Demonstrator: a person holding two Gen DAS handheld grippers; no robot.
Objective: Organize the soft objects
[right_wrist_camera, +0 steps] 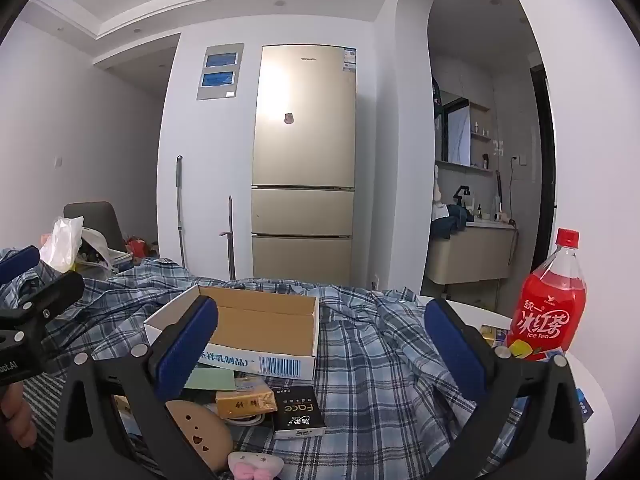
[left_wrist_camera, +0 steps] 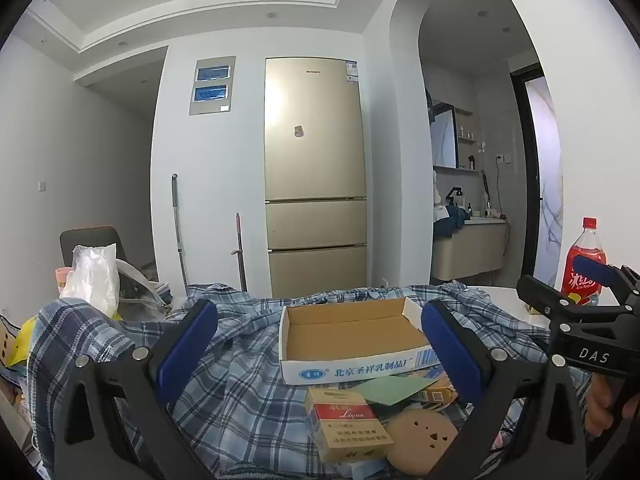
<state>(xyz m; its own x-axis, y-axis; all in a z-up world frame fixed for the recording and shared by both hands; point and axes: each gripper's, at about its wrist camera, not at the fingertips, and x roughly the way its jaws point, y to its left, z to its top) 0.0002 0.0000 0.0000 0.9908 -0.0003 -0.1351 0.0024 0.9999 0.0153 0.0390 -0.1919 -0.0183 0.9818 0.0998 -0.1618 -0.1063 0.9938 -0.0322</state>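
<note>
An open cardboard box point(left_wrist_camera: 352, 332) sits on a shirt point(left_wrist_camera: 240, 392) spread over the table point(right_wrist_camera: 480, 312). Near of the box lie a cigarette pack point(left_wrist_camera: 346, 424), a card point(left_wrist_camera: 394, 388) and a round pad point(left_wrist_camera: 420, 438). A bottle point(right_wrist_camera: 552, 304) stands at right. A refrigerator point(left_wrist_camera: 314, 176) stands far behind; a plastic bag point(left_wrist_camera: 94, 276) far left.

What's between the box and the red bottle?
Only rumpled plaid shirt lies between the box and the bottle, seen best in the right wrist view.
</note>
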